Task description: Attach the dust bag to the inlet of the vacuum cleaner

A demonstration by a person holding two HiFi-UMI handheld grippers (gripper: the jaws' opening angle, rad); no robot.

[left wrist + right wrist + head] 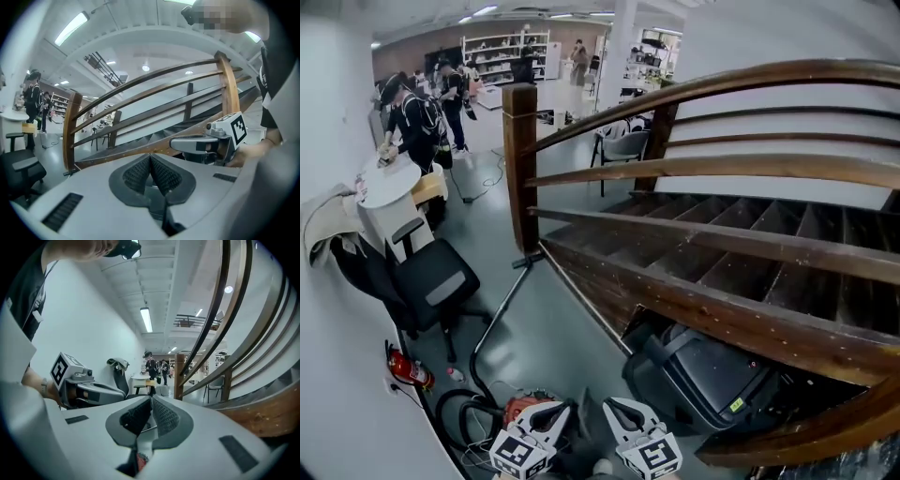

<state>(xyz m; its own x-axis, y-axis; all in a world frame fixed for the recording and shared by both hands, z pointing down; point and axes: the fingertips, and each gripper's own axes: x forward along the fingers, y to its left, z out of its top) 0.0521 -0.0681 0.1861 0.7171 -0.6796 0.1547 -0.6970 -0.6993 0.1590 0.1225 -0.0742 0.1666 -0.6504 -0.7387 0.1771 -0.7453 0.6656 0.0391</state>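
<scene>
Dust bag: can't be made out in any view. Vacuum [523, 409] sits on the floor at the bottom edge of the head view. Only an orange-red patch of the body shows, the rest is cut off or hidden behind the left tongs [553, 414]. Its black hose [455, 412] loops to the left and a thin wand [502, 309] runs up toward the stair post. Inlet not visible.

Left tongs [151, 157]: pressed together, nothing between them, aimed at the stair rail [140, 93]. Right tongs [151, 401]: pressed together too, empty. A small red blur shows below the pads, too unclear to name. Right tongs [623, 412] sit just beside the left ones in the head view, both partly cropped by the frame.

A dark case [703, 375] is tucked under the stairs [722, 225], half hidden by the stringer.
</scene>
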